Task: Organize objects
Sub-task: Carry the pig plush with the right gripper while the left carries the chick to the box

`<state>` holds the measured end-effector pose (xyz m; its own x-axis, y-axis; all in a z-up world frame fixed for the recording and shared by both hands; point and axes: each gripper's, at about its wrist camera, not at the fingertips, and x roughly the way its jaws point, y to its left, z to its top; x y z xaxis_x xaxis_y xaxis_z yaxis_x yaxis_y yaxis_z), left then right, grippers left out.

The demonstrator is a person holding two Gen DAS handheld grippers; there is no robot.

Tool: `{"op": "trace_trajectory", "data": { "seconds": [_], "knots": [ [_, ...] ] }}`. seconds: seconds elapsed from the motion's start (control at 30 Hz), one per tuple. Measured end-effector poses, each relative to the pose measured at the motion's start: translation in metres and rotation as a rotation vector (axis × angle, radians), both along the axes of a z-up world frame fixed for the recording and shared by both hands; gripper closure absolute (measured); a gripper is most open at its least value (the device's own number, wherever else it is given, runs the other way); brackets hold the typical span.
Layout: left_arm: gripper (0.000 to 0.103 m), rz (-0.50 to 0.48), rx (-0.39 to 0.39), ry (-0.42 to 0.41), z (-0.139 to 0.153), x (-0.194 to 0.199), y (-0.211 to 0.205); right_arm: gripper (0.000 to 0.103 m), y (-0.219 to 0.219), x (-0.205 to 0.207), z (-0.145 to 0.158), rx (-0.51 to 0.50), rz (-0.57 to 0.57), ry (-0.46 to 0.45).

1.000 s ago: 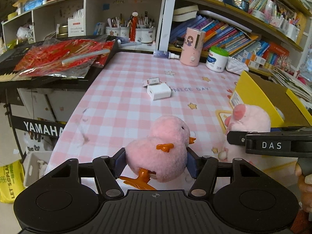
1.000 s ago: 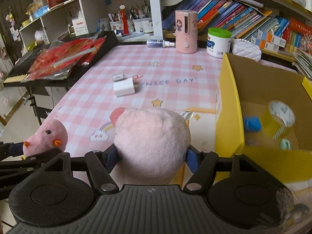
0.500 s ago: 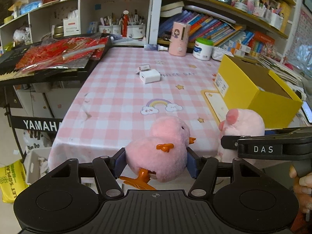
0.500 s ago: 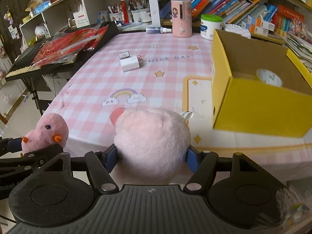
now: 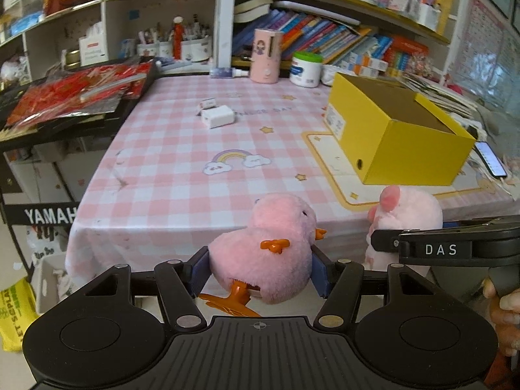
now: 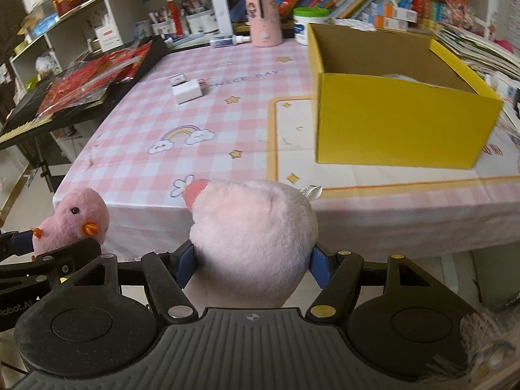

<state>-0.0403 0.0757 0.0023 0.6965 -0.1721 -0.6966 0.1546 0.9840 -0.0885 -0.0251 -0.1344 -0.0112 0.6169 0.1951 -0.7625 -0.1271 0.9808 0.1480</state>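
Pink-checked tabletop is viewed from off its near edge; pink duck plush is pinched by left tool; pale pig plush is pinched by right tool; carrying is judged under way; placement in yellow box is called for next.

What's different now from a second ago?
Both grippers pulled back from the table, carrying their toys off past its front edge. The left still clamps the chick, the right the pink plush. The box hasn't moved.

box right on table | charger left-rear | jar behind box
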Motion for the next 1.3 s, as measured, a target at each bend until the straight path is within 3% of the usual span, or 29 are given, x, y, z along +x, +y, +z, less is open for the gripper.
{"op": "trace_trajectory", "data": {
  "seconds": [0.87,1.3],
  "knots": [
    [0.042,-0.270,-0.012,0.002,-0.002,0.018,-0.077,0.037,-0.078,-0.028,0.001,-0.014,-0.258,0.014],
    [0.042,-0.307,-0.013,0.004,0.000,0.038,-0.110,0.037,-0.111,-0.014,0.001,-0.017,-0.307,0.025]
  ]
}}
